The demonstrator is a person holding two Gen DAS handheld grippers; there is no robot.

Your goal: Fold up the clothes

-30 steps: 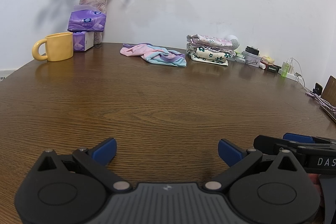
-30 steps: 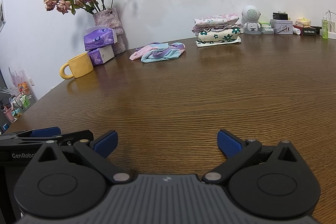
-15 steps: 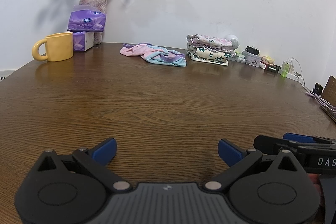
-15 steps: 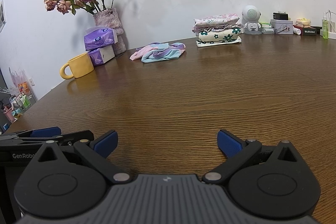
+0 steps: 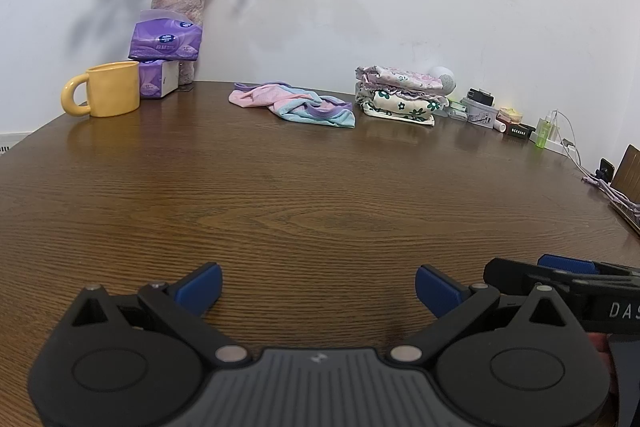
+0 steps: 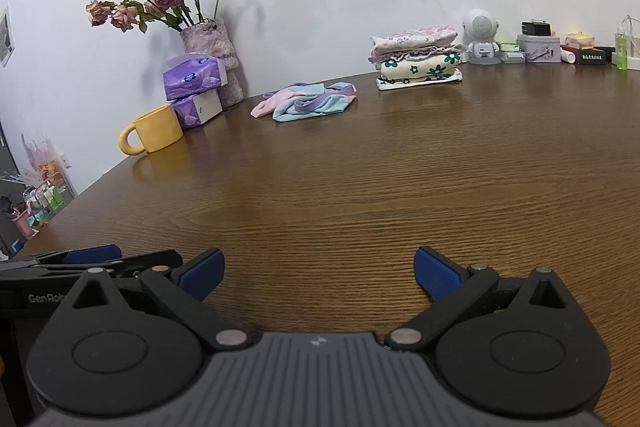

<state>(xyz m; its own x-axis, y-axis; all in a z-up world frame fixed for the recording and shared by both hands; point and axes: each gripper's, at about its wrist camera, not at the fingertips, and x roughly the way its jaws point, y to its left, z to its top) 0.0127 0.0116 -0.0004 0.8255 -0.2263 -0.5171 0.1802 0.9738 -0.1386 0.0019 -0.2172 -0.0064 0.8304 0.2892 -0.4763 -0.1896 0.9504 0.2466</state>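
Pastel pink, blue and lilac, the crumpled unfolded garment point(image 5: 294, 103) is seen at the far side of the brown wood-grain table point(image 5: 280, 195), just left of the neat stack of folded floral clothes point(image 5: 400, 95) — well apart from both tools. The left gripper point(image 5: 318, 287) and right gripper point(image 6: 319, 271) are held low over bare wood, jaws spread wide, nothing held. A long reach is judged necessary; the stack could be nudged askew, or the yellow ceramic mug point(image 5: 106, 95) clipped by a wide sweep. The garment's shape cannot be made out — its hems are buried in folds.
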